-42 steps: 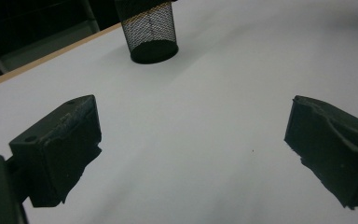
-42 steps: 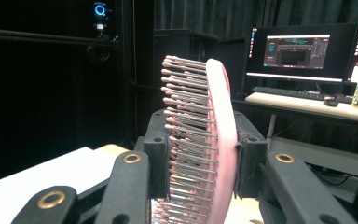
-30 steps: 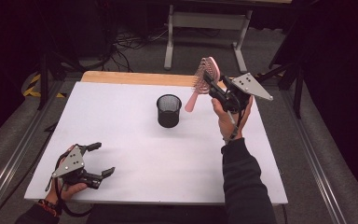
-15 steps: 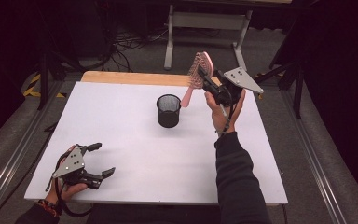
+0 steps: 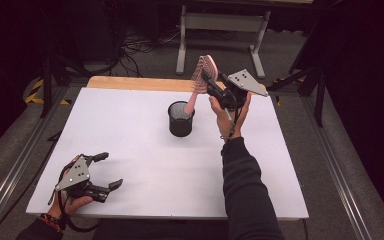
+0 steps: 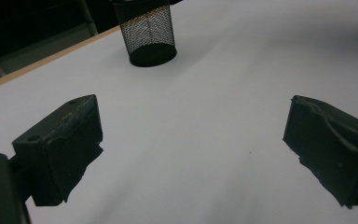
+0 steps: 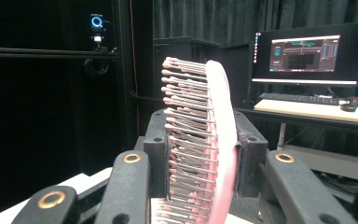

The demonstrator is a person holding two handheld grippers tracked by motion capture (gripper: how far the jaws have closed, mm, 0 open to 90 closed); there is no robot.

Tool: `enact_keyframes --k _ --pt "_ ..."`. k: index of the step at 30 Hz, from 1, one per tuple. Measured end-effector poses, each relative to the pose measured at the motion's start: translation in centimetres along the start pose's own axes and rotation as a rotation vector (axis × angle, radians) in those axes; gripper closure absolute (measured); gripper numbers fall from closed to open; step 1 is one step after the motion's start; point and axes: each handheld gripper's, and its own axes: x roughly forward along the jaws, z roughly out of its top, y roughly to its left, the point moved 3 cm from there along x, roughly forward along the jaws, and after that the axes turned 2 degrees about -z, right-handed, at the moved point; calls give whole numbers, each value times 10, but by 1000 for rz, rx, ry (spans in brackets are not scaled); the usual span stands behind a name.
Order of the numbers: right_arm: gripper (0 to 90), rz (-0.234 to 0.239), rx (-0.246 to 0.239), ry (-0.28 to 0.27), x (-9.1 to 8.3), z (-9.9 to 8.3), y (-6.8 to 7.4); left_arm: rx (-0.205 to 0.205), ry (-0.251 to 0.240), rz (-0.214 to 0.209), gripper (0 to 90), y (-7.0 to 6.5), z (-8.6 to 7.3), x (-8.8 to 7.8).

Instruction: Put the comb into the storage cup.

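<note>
Right now right gripper (image 5: pixel 211 86) jaws clamp brush (image 5: pixel 201 75) head, handle over cup (image 5: pixel 181 119); left gripper (image 5: pixel 104 170) jaws wide, empty.

White table (image 5: pixel 145 150); lit monitor (image 7: pixel 307 53); keyboard (image 7: pixel 298 99) beneath

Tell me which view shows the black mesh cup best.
The high view: the whole mesh cup stands on the white table, with the pink hairbrush handle above its rim. The left gripper view shows the cup closer, its top cropped.
</note>
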Motion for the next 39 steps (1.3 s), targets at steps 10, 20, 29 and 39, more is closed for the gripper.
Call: enact_keyframes --k 10,20,29,39 --pt "648 14 19 19 5 -12 3 -1 12 -7 52 -1 -1 1" --pt "648 39 21 55 7 -30 12 0 9 -9 50 -1 -1 2" --pt "647 65 21 90 4 -50 23 0 2 10 58 0 -1 0" --pt "645 80 22 116 5 -63 30 -1 8 -4 51 0 -1 1"
